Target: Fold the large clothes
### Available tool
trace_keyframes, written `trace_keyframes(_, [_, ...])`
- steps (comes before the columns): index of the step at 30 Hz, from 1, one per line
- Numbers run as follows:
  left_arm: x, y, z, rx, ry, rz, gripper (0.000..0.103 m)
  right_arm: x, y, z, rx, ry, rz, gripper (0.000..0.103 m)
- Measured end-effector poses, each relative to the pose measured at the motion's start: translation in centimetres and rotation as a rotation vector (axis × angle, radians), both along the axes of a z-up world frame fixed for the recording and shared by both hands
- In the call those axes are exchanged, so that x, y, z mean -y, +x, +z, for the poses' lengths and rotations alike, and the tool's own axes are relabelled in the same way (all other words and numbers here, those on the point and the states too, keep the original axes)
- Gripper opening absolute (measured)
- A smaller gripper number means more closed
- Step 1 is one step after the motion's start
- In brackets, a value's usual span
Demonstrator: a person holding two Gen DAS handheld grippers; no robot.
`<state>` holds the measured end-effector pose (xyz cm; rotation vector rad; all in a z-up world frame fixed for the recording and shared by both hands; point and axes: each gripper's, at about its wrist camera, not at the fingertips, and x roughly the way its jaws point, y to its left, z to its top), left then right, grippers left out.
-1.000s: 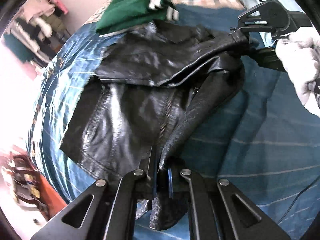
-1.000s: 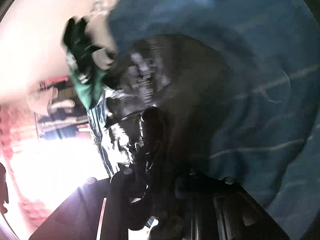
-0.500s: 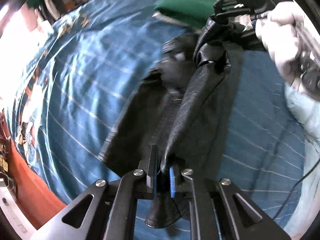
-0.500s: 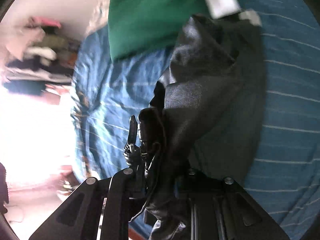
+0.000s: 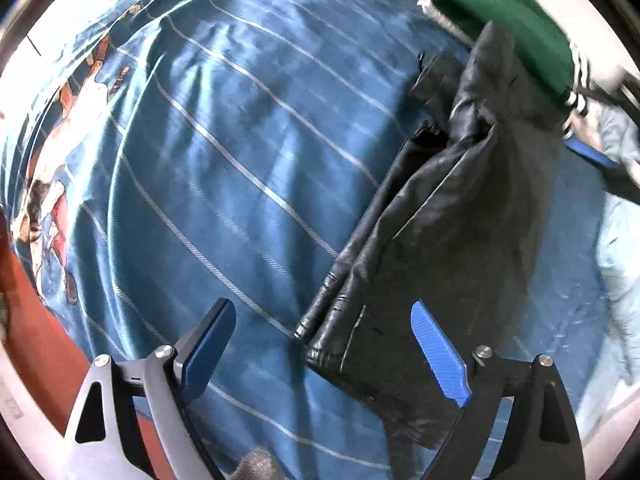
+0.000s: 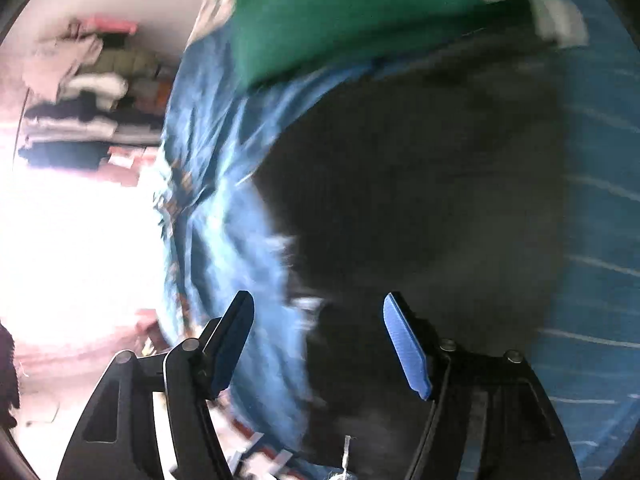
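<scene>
A black leather jacket lies folded lengthwise into a narrow strip on the blue striped bedspread. My left gripper hovers over the jacket's near end, its jaws opening wide, and the blue pads press on nothing. The jacket's corner lies on the bed below, between the fingers. In the right wrist view the jacket is a dark blur, and my right gripper is also opening above it, holding nothing. The right gripper's blue pad shows at the right edge of the left wrist view.
A folded green garment with white stripes lies on the bed at the jacket's far end. Pale blue cloth lies at the right. Past the bed's edge are an orange-red floor and stacked clothes by the wall.
Both grippers carried a jacket edge across, folding it over into a narrow strip. Both then let go and their jaws spread apart. The jacket now rests on the bed.
</scene>
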<state>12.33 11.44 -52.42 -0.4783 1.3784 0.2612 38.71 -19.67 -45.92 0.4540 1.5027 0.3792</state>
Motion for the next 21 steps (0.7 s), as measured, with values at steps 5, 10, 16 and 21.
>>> trace_keyframes(5, [1.2,1.6,-4.7,-0.079,0.063,0.001,0.09,7.7,1.8,-5.7,-0.041,-0.065,-0.078,0.07])
trace_keyframes(10, [1.3,2.0,-5.5,-0.086,0.08,-0.02,0.094,8.2,5.0,-13.6,-0.073,0.245,-0.131,0.07])
trace_keyframes(16, [1.6,3.7,-5.5,-0.13,0.105,-0.01,0.095,7.5,4.2,-14.1,-0.037,0.336,-0.2,0.027])
trace_keyframes(21, [2.0,4.0,-2.3,-0.153,0.184,-0.007,0.094,14.0,-4.4,-10.1,-0.057,0.378,-0.483,0.014])
